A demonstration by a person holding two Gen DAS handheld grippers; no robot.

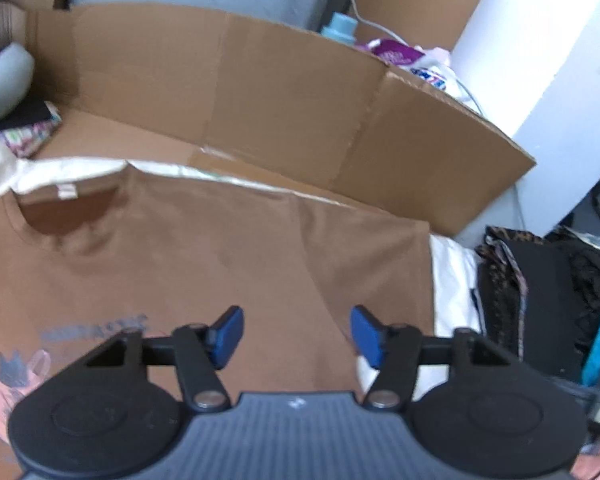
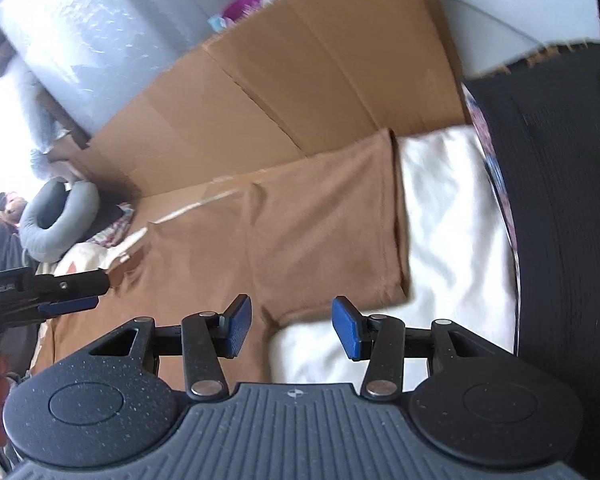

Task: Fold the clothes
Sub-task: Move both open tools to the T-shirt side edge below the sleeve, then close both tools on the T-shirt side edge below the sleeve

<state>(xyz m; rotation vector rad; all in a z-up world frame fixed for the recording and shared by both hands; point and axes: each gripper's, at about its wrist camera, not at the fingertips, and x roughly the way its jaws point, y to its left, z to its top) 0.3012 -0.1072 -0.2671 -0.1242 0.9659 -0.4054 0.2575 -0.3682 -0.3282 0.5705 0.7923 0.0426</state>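
Observation:
A brown T-shirt [image 1: 200, 264] lies flat, front up, on a white sheet [image 1: 456, 280]. Its collar [image 1: 64, 216] with a small label is at the upper left, and a printed picture [image 1: 96, 326] is at the lower left. My left gripper [image 1: 296, 336] hovers open over the chest near the sleeve [image 1: 380, 264], nothing between its blue pads. In the right wrist view the T-shirt [image 2: 320, 220] spreads ahead. My right gripper [image 2: 292, 328] hangs open above the sleeve's lower corner and the white sheet [image 2: 452, 220]. The left gripper [image 2: 84, 292] shows at the left edge, over the shirt.
A flattened cardboard box [image 1: 260, 92] stands as a wall behind the shirt. A grey neck pillow [image 1: 0, 80] lies at the far left. Dark clothes [image 1: 540, 280] are piled to the right of the sheet. Black fabric [image 2: 560, 200] fills the right side of the right wrist view.

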